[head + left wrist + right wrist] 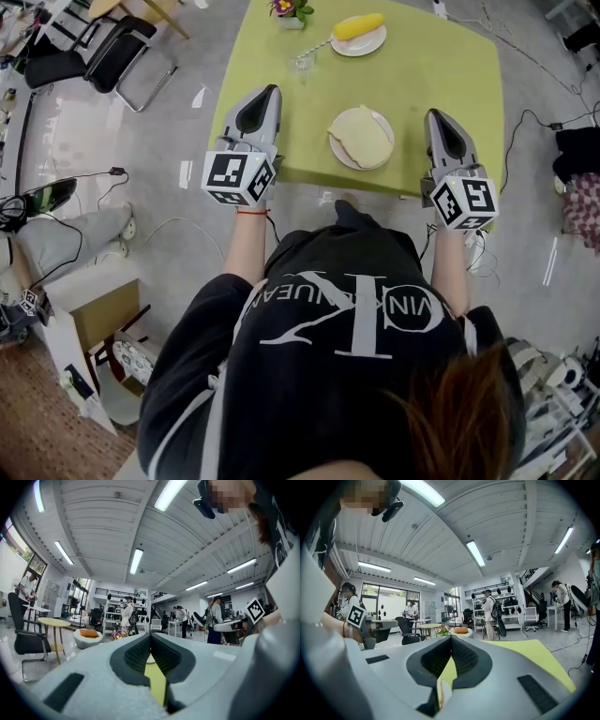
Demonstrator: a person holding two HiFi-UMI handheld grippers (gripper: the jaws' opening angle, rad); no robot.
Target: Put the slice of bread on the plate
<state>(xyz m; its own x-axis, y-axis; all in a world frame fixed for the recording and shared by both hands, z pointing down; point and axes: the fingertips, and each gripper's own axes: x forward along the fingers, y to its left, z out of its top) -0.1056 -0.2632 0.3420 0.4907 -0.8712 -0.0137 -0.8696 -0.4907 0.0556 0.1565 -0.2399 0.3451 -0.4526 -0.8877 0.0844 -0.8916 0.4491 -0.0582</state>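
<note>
A pale slice of bread lies on a white plate near the front edge of the yellow-green table. My left gripper hovers level over the table's front left corner, left of the plate, with its jaws shut and nothing between them. The right gripper is held level to the right of the plate, also shut and empty. In the left gripper view the left gripper has its tips together, and so does the right gripper in the right gripper view. Neither gripper touches the bread.
At the table's far side stand a second white plate with a yellow item, a clear glass and a small flower pot. A black chair is on the floor to the left; cables run around the table.
</note>
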